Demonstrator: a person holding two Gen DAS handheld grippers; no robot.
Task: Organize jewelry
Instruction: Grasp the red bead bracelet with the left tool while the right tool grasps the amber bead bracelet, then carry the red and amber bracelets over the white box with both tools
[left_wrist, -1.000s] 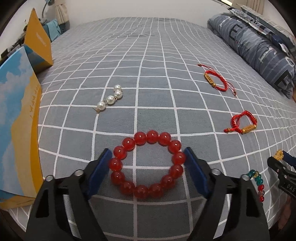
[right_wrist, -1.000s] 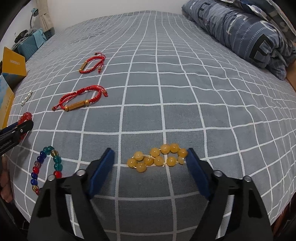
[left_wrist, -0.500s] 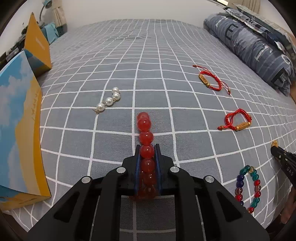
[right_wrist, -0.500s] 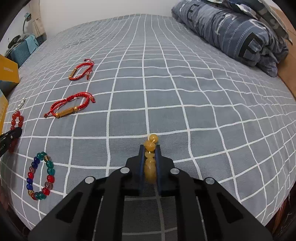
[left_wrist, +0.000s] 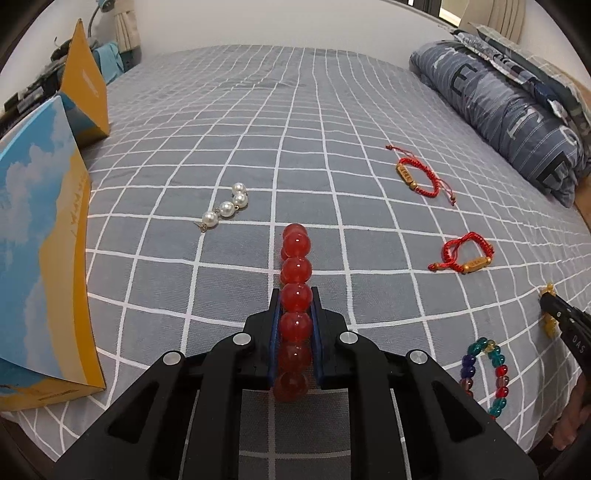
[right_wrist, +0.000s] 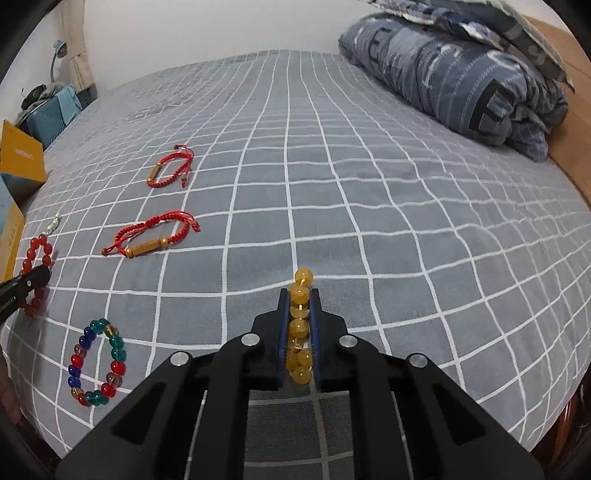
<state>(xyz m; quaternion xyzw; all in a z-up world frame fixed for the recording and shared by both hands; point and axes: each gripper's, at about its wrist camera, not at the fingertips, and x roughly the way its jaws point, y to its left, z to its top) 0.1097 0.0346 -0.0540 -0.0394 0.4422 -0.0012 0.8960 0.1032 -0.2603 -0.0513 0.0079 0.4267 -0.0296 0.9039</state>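
Orange box (left_wrist: 85, 79) stands open at bed's far left corner, contents hidden from here, maybe nothing. Left gripper (left_wrist: 294, 314) pinches red bead bracelet (left_wrist: 295, 291) flat, beads squashed into one line poking forward over grey checked bedspread (left_wrist: 332, 110). Right gripper (right_wrist: 299, 310) clamped on yellow bead bracelet (right_wrist: 300, 321) same way. Multicolour bead bracelet (right_wrist: 96, 363) lies on bed between the two grippers.

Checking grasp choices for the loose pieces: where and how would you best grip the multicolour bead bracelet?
The multicolour bracelet lies flat as an open oval on the bedspread. I would come from above, one finger outside each long side, and squeeze the oval shut into a double row of beads. The left gripper holds the red bracelet that way. Both grippers are full, so one must unload first.
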